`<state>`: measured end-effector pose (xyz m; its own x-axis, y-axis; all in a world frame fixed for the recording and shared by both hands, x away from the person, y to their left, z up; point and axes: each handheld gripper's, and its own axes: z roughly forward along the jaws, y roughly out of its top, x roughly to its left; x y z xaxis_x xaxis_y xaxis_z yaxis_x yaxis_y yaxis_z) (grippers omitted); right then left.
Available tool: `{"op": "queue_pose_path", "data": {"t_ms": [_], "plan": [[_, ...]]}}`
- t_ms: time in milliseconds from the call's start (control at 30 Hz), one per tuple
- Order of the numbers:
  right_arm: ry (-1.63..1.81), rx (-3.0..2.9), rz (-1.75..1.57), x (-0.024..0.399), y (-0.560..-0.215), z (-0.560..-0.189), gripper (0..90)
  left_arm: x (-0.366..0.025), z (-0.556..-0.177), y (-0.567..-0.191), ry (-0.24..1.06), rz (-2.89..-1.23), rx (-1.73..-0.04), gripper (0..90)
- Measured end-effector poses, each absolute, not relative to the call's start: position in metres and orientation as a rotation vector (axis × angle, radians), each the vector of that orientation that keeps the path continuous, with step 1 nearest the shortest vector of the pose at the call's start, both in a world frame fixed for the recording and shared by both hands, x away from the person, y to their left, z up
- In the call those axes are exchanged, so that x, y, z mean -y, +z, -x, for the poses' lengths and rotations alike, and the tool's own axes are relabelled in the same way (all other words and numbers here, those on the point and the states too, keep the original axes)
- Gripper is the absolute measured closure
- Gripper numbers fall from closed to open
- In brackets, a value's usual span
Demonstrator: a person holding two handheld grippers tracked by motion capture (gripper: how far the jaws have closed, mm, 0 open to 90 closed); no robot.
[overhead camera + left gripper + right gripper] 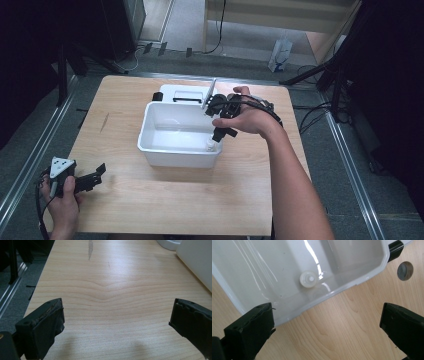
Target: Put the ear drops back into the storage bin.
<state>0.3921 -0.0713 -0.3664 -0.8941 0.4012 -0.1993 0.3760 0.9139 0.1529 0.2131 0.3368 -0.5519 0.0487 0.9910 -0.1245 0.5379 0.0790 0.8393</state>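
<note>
Here one white tub [170, 150] on the worktop [165, 200] holds one small bottle [308, 279]; the right hand-held gripper [218, 137], at its three o'clock, gapes empty, and the left hand-held gripper [97, 175] is also open.

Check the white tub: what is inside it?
One small white bottle stands near a corner of the white tub. The right gripper covers part of that corner in the high view.

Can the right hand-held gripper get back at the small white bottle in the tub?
Probably yes: the right hand-held gripper hangs open just above the small white bottle, and the tub is open-topped.
</note>
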Motion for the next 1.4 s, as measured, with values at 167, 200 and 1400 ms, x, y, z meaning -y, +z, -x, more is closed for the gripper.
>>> {"op": "queue_pose_path", "data": {"t_ms": [167, 200, 1400], "plan": [[0.148, -2.856, -0.601, 0.082, -0.37, -0.388, 0.0, -0.337, -0.213, -0.552, 0.746, -1.56, -1.588, 0.1], [0.143, -2.857, -0.604, 0.086, -0.371, -0.385, 0.0, -0.337, -0.213, -0.552, 0.746, -1.561, -1.587, 0.1], [0.15, -2.829, -0.8, 0.176, -0.409, -0.357, 0.0, -0.336, -0.213, -0.552, 0.755, -1.567, -1.583, 0.1]]}}
